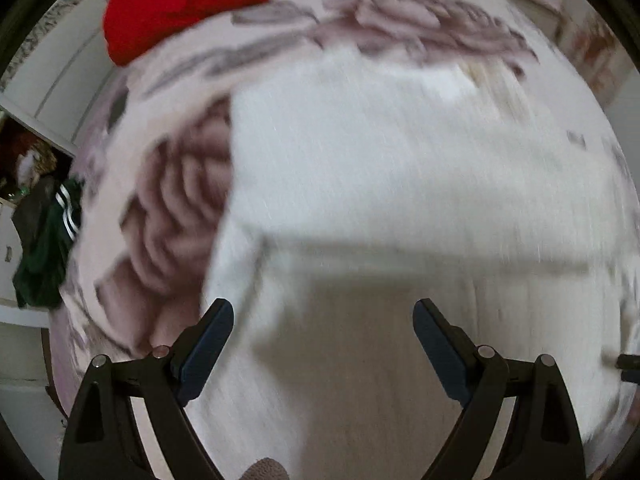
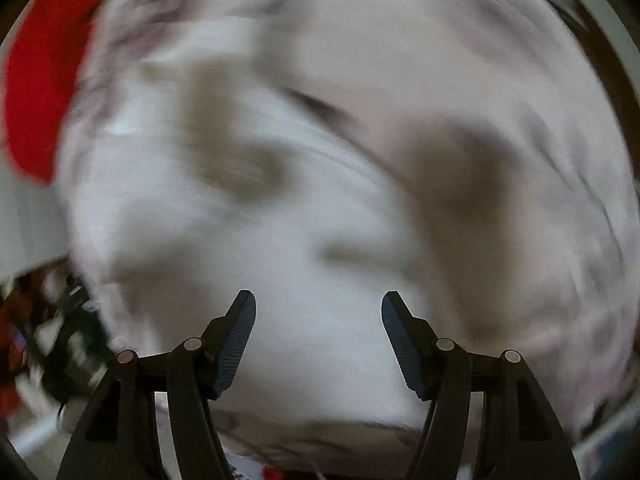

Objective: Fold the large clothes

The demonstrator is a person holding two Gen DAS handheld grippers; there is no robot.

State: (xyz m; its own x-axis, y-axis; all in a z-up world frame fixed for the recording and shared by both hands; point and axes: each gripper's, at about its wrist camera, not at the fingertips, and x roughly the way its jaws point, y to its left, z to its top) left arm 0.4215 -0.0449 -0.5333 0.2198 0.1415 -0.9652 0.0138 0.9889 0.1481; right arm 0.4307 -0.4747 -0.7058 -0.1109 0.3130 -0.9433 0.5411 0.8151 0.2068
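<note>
Garment on bedspread, both tools released

Item one: large white ribbed-knit garment [image 1: 400, 184], which we find spread over a pale pink bedspread printed with big dusty-rose flowers [image 1: 176, 200]. In the left wrist view a folded layer of it ends in a straight horizontal edge across the middle, with more of the same fabric below that edge. In the right wrist view the white cloth [image 2: 304, 240] fills most of the frame, heavily blurred, with darker creases or shadows we cannot resolve.

Item two: left gripper [image 1: 323, 344], black with dark blue pads, fingers spread wide and clasping nothing, poised over the lower part of the garment. We cannot tell whether the tips touch the cloth.

Item three: right gripper [image 2: 319, 340], same build, fingers likewise parted and unloaded, over white fabric.

Item four: crumpled bright red cloth [image 1: 192, 4], lying at the far left of the bedspread, apart from the white garment; it also appears as a red patch [image 2: 36, 92] at the left edge of the right wrist view.

Item five: dark green clothing with white stripes [image 1: 48, 240], hanging beside the bed at the left.
</note>
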